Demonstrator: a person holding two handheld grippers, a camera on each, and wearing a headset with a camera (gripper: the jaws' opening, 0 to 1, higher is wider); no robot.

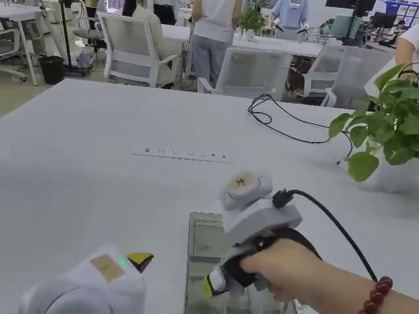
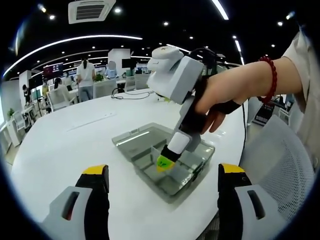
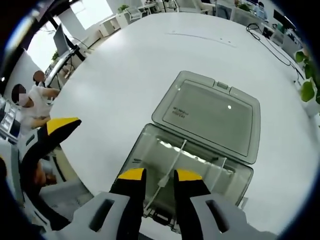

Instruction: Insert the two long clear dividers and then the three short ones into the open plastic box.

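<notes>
Near left: left gripper [image 2: 163, 171], low over the white table [image 1: 78, 183]. Its jaws are spread wide with nothing between them. It sits just left of the box.

Left of centre, far: a flat power strip [image 1: 180, 154] lies on the table.

Centre, near edge: clear plastic box [image 3: 135, 150]. The lid [image 3: 210, 112] lies open flat on the far side, and the tray is toward the person. One clear divider [image 3: 172, 162] stands upright across the tray. Other clear pieces inside are too faint to count.

Just right of centre: right gripper [image 3: 160, 175], held in a hand [image 1: 288, 271], points steeply down into the tray. Its jaws stand close together with a narrow gap, and the divider's near edge runs into that gap. Whether the pads touch it cannot be told.

Right, far: a black cable [image 1: 281, 121] is looped on the table.

Far right edge: a leafy plant [image 1: 383, 127].
</notes>
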